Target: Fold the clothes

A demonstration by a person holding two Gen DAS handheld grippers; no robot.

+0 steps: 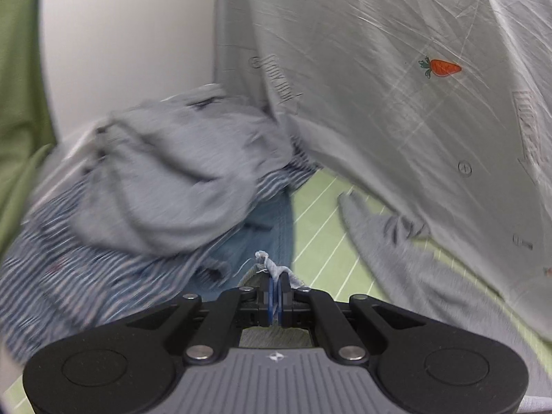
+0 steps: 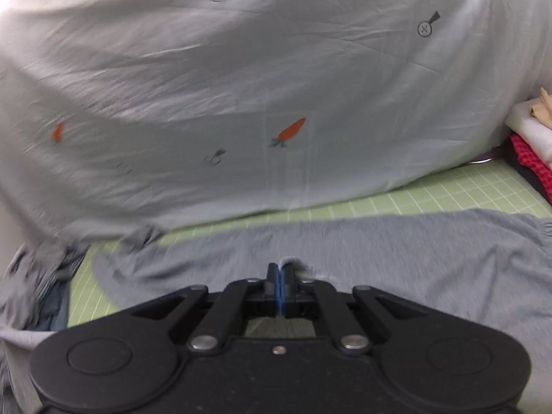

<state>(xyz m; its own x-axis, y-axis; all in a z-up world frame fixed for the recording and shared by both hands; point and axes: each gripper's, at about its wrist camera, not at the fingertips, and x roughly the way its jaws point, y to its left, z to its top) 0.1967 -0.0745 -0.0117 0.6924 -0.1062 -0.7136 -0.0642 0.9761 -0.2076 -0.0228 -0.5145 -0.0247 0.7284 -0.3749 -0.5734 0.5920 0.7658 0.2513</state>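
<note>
Step in hand: carrying the edge of the soft grey knit garment (image 2: pixel 396 252) to make a fold

- Left tool (image 1: pixel 276 284): clenched on a bunched, frayed corner of the grey garment, fabric visibly pinched between the blue pads at lower centre of the left wrist view
- Right tool (image 2: pixel 280 276): clenched on a small raised pucker of the same garment, lower centre of the right wrist view
- Garment location: spread across the green gridded cutting mat (image 2: pixel 448 189) on the bench, filling the lower half of the right wrist view; one tapering part reaches toward the centre right of the left wrist view
- Behind it, upper frame: pale grey cloth printed with orange carrots (image 2: pixel 241 69), draped like a backdrop
- Left of frame: blurred heap of grey, striped and blue clothes (image 1: pixel 145 186)
- Far right edge: stack of folded white and red items (image 2: pixel 531 145)

Next move, as judged: keep both grips level, lay the held edge squarely over the opposite edge, and only then release, clear of the heap
</note>
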